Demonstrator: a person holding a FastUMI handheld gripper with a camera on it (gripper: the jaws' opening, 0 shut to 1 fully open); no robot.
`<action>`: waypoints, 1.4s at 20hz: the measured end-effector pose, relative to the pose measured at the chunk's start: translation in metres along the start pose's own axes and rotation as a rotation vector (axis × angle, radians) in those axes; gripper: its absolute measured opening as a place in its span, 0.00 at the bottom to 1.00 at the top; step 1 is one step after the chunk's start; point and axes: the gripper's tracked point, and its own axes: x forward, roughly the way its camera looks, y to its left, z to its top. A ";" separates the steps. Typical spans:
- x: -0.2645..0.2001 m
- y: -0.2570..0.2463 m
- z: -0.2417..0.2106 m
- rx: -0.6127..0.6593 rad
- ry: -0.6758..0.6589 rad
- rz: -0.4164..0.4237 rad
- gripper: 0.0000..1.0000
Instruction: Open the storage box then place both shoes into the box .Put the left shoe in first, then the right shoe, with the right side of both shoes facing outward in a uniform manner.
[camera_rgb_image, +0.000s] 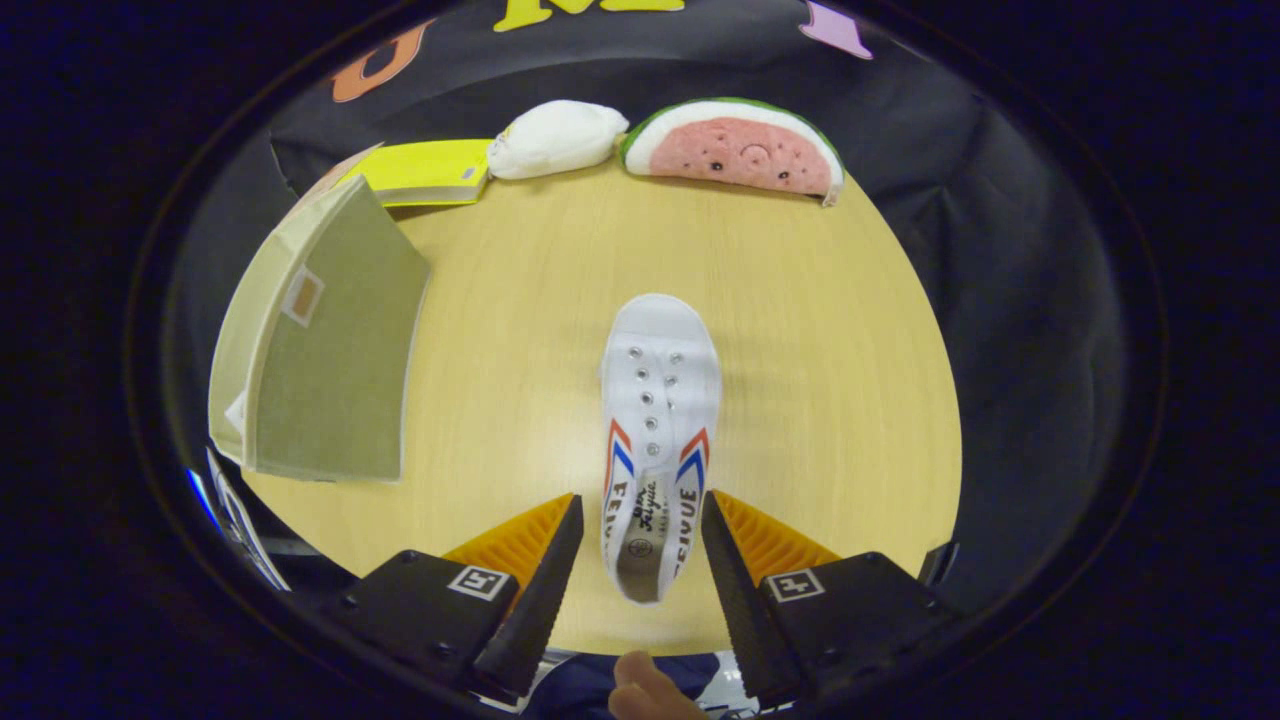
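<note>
The hand-held gripper (640, 545) is hovering with its two black ribbed fingers (545, 580) spread wide, one on each side of the heel end of a white canvas shoe (657, 430) with red and blue chevron stripes. The fingers are flanking the shoe's heel opening without pressing on it; a narrow gap is showing on either side. The shoe is lying upright on the round light-wood table (820, 400), its heel between the fingers and its toe pointing away from them. A person's fingertip (640, 690) is showing just below the gripper.

Ahead and to the left of the fingers, well apart from the shoe, the olive-green fabric storage box (320, 350) with cream edging is sitting on the table, its lid looking closed. Beyond the box, at the far edge of the table, a yellow book-like block (425, 172) is lying beside a white soft pouch (555, 140), and next to that a plush watermelon slice (735, 150) is resting.
</note>
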 end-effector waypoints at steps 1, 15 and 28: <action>0.005 -0.006 -0.002 0.006 0.005 -0.004 0.78; 0.058 -0.028 -0.006 0.007 0.070 0.031 0.71; 0.042 -0.017 0.000 0.141 0.021 0.240 0.05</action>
